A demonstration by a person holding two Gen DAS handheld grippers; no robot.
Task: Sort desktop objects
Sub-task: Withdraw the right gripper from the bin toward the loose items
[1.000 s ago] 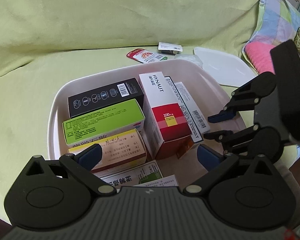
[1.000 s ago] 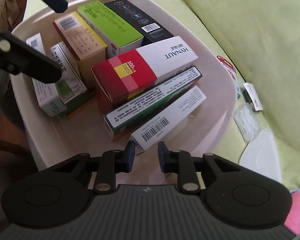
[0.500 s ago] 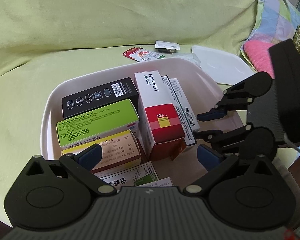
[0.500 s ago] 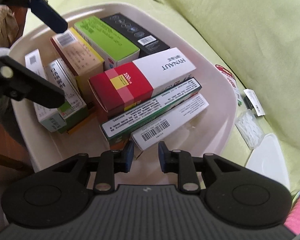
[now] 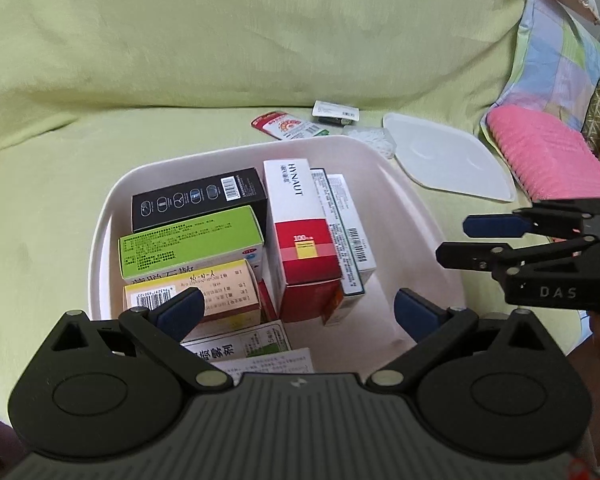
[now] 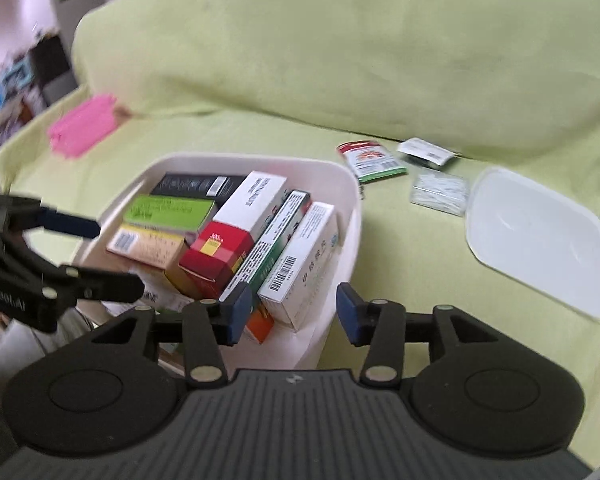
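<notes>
Left wrist view looks down into a white plastic bin (image 5: 100,240) resting on a lime-green sofa cover (image 5: 220,40), with the left gripper (image 5: 296,312) hanging over its near edge, its blue-padded jaws spread wide and empty. Inside the bin, medicine boxes are packed side by side: a black box (image 5: 200,198) lies against the far wall, a green box (image 5: 188,246) sits just in front of it, and a beige box with a barcode (image 5: 204,298) comes next. To their right stands a red-and-white HYNAUT box (image 5: 300,232), flanked by a thin dark-edged box (image 5: 332,224) and a white barcoded box (image 5: 352,224). 2 more white cartons with printed text (image 5: 252,348) lie at the near wall, partly hidden by the gripper body. Beyond the bin, on the cover, lie a red-and-white sachet (image 5: 288,126), a small white packet (image 5: 336,111), a clear pack of cotton swabs (image 6: 440,192) and the translucent lid (image 5: 452,164), all outside the bin. A pink ribbed object (image 5: 548,160) rests near the patchwork cushion (image 5: 560,56). The right gripper (image 6: 290,308) hovers at the bin's right side, its jaws partly apart with nothing between them; its view is motion-blurred.
</notes>
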